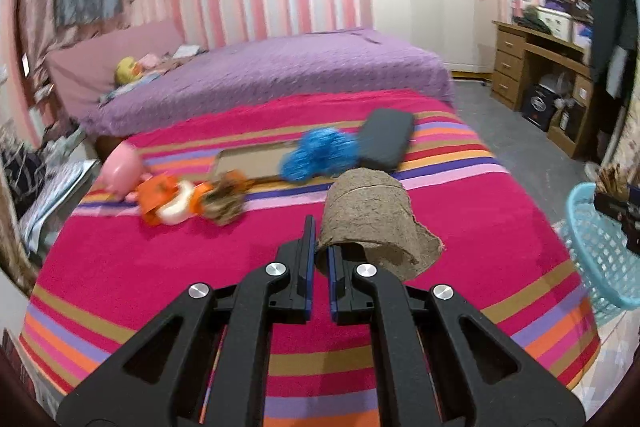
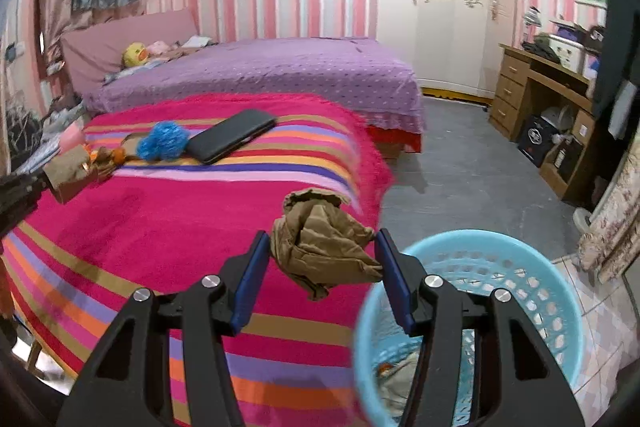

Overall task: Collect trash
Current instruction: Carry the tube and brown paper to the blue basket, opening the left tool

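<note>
Left gripper [image 1: 319,259] clenched on pulp cup [image 1: 370,219] rim: light, stiff, crushable. Right gripper [image 2: 320,273] grasping crumpled paper [image 2: 324,247]: soft, springy; squeeze middle.

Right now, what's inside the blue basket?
In the right wrist view, the blue basket holds some pale crumpled stuff low down with a small orange bit. The right gripper covers part of the inside, so the rest is hidden.
</note>
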